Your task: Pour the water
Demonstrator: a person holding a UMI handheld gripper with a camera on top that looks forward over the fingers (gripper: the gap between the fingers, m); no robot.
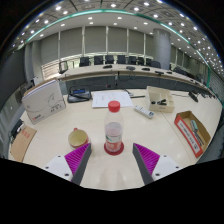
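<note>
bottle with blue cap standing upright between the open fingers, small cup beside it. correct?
Not quite: the gripper view shows the bottle has a red cap, not blue. The rest holds: it stands upright between the open fingers of the gripper, with gaps on both sides, and the small cup sits beside it.

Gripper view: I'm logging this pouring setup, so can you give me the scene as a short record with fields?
setting: meeting room, long table
bottle: upright, red cap, standing just ahead of the fingers, centred on the gap
gripper: open, fingers apart, holding nothing
cup: beside the bottle, on the table
other items: papers, open box
pouring: not yet begun
</note>
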